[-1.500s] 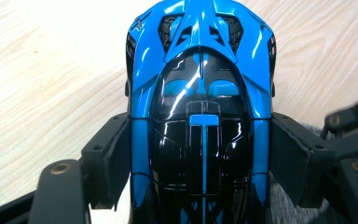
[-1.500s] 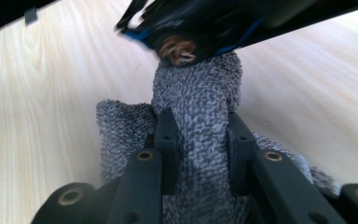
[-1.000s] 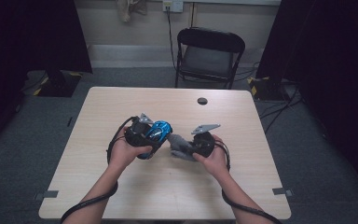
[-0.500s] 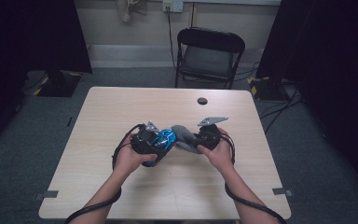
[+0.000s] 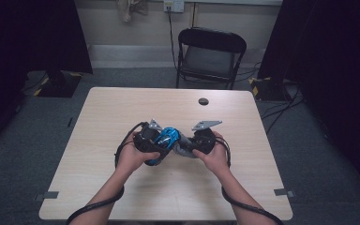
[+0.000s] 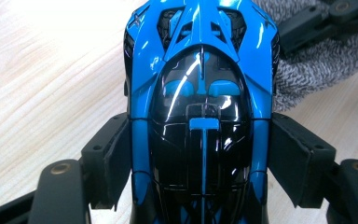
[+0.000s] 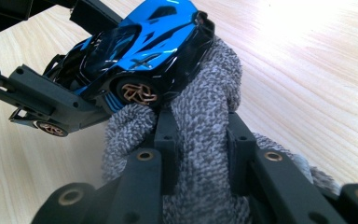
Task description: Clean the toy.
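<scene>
Both hands have drawn together. Left gripper [image 6: 200, 154] clamps the toy car [image 6: 200, 93]; right gripper [image 7: 200, 140] pinches the cloth [image 7: 205, 154] against its nose. Hard rubbing could twist the car loose.

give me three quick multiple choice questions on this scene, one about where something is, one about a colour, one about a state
1. Where is the grey cloth relative to the toy car?
A. Pressed against one end of the car
B. Lying apart at the table's far edge
C. Draped over the chair

2. What colour is the toy car's body?
A. Red and white
B. Blue and black
C. Yellow

3. What state is the left hand-held gripper in?
A. Open with nothing between its jaws
B. Shut on the toy car
C. Shut on the cloth

Answers:
1. A, the right gripper view shows the cloth bunched up against the car's end.
2. B, glossy blue panels over black show in both gripper views.
3. B, the left gripper view shows both jaws pressing the car's sides, while the right hand-held gripper clamps the cloth.
</scene>
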The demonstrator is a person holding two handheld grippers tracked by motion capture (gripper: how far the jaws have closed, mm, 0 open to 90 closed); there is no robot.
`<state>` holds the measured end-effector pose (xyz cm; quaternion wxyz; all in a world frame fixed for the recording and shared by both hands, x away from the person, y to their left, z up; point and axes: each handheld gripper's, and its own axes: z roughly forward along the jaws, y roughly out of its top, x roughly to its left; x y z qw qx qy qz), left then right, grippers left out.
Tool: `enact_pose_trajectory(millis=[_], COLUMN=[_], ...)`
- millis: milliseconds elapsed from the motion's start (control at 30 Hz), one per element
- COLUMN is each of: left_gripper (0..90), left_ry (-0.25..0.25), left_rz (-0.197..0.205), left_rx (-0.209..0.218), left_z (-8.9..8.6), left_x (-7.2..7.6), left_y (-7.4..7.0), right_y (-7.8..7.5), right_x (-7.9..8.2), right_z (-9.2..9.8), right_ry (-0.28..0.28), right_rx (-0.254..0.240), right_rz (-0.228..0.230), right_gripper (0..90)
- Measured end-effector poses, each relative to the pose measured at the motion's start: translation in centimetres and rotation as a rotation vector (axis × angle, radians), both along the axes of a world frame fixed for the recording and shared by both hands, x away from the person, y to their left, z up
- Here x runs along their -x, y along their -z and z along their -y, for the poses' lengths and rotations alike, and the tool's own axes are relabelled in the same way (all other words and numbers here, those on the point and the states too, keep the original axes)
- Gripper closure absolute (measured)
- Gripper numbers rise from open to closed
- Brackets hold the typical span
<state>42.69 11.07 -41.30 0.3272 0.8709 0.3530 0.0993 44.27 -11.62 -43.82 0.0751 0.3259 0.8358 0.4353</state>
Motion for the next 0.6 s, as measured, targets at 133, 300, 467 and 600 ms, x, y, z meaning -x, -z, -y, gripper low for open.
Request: enact_pose_trajectory(millis=[133,300,467,600], left_gripper=[27.9,28.0,27.9,28.0], left_ry=[-0.005,-0.007,-0.013,-0.022], left_rz=[-0.003,0.002,0.009,0.011], left_rx=[-0.002,0.0,-0.006,0.003], left_z=[-0.1,0.0,0.1,0.0], left_x=[-0.1,-0.2,-0.4,-0.6], left_y=[0.0,-0.2,-0.5,-0.7], right_y=[0.1,0.4,0.8,1.2], right_x=[0.1,0.3,0.8,1.2], right_z=[-0.1,-0.6,-1.5,-2.2], right_ry=[-0.004,-0.022,-0.051,-0.075], right_rx=[-0.001,0.005,0.004,0.003], right_rz=[-0.004,-0.007,-0.012,-0.019], right_gripper=[71.8,71.8,71.8,71.8])
